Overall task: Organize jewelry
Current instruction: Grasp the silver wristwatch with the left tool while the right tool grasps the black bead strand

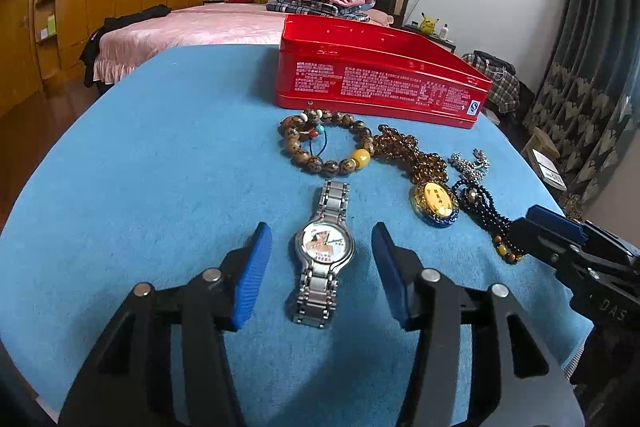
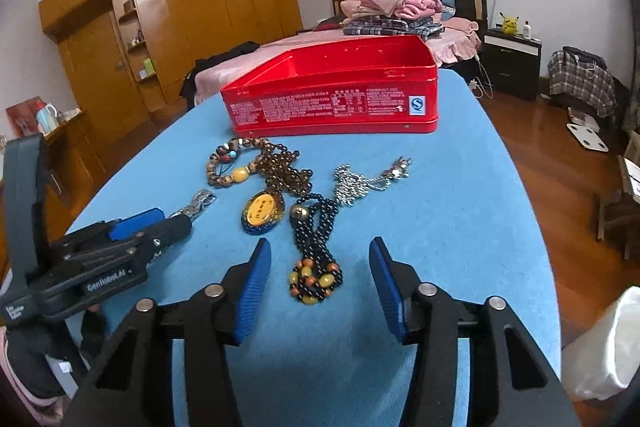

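On the desk (image 1: 160, 147): blue cloth, red metal tin (image 1: 380, 75) far.
Silver steel watch (image 1: 325, 247): between left gripper (image 1: 322, 267), unclamped; stiff case, slippery links; grip case sides.
Black beaded necklace (image 2: 316, 247): limp; right gripper (image 2: 320, 281) open astride.

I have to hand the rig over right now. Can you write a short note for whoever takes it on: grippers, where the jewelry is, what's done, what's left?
Left gripper: open, pads either side of the silver watch, not touching it.
Right gripper: open, straddling the black bead necklace, nothing held.
On the blue cloth, in front of the red tin: brown bead bracelet, gold pendant necklace, silver chain.
Done: nothing visible in the tin.
Left: all five pieces, probably into the tin.
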A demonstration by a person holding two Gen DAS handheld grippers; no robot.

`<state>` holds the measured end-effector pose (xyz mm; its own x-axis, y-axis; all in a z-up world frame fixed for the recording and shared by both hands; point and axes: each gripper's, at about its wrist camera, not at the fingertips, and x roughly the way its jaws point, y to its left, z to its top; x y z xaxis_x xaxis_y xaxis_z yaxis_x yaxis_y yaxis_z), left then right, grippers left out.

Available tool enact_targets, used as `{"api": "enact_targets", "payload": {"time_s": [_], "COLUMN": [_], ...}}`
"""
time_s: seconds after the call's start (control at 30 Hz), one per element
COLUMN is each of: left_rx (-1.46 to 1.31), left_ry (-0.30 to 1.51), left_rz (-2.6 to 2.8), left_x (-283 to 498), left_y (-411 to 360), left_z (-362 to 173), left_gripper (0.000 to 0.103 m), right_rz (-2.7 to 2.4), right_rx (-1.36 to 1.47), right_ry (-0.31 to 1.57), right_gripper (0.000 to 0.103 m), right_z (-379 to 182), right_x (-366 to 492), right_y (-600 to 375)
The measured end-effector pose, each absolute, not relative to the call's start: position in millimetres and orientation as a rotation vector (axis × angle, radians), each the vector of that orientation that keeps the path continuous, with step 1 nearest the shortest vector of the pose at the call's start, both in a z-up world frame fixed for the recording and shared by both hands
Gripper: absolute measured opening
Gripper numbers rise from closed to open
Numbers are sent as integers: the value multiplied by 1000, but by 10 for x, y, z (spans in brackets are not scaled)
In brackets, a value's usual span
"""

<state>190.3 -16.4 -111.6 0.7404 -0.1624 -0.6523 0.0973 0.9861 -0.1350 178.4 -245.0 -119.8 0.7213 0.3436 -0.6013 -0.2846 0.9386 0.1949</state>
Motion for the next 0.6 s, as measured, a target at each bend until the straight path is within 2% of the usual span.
{"api": "enact_targets", "payload": {"time_s": [0.23, 0.3, 0.43, 0.53, 0.57, 0.6], "left_rx": [-81, -69, -81, -88, -91, -100], "left_ry": [714, 711, 709, 705, 701, 698], "left_rz": [-134, -131, -141, -144, -139, -139], "left_x": [1949, 1944, 1928, 1926, 1923, 1921], "left_y": [-216, -233, -235, -247, -241, -234], "left_z": [-1137, -1144, -1152, -1157, -1161, -1164], "left_gripper": [52, 42, 42, 40, 32, 31], "right_rz": [308, 308, 294, 285, 284, 282], "right_rx": [40, 43, 3, -29, -34, -35], "right_ry": [733, 727, 725, 715, 710, 708], "right_gripper": [36, 36, 36, 31, 29, 27], "right_z": [-1284, -1310, -1320, -1327, -1329, -1331], "right_x": [1951, 1950, 1963, 1953, 1943, 1932], "right_y": [-2356, -2347, -2266, -2202, -2187, -2183]}}
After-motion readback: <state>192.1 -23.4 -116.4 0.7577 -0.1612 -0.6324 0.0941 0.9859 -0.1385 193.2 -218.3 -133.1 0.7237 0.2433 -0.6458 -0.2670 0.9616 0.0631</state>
